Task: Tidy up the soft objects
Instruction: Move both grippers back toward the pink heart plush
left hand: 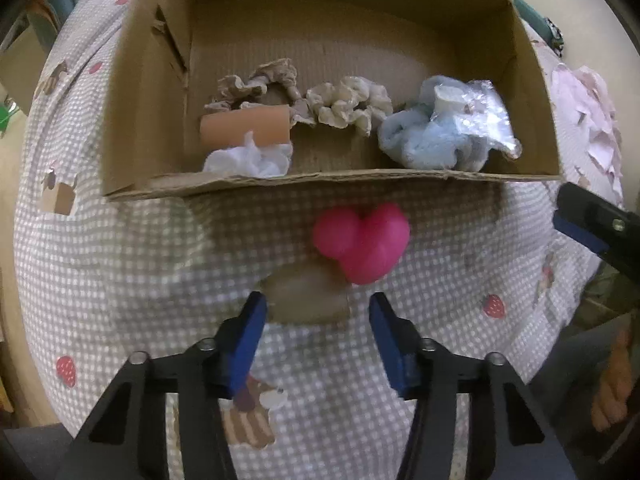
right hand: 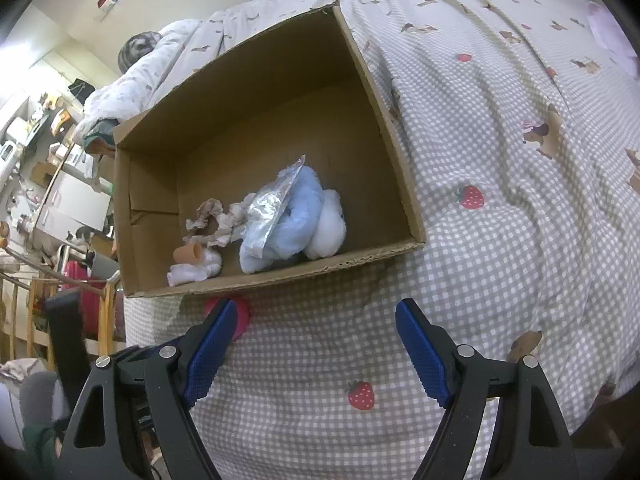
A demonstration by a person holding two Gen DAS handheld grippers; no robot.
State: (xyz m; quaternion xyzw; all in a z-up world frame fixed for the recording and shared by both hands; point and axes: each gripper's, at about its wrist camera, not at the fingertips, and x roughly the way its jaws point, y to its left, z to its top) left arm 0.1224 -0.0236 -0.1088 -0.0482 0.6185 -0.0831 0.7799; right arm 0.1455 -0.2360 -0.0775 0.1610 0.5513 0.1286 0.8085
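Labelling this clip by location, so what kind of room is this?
Probably a lived-in bedroom: a cardboard box sits on a checked strawberry-print bedsheet, a quilt is bunched behind, and cluttered shelves stand beside it.

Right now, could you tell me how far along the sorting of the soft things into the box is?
Done: the cardboard box already holds two scrunchies, a blue plush, a white tissue and a small tube. In hand: nothing; the left gripper hangs just short of the pink heart, and the right gripper is open and empty. Left: the heart, on the bedspread outside the box.
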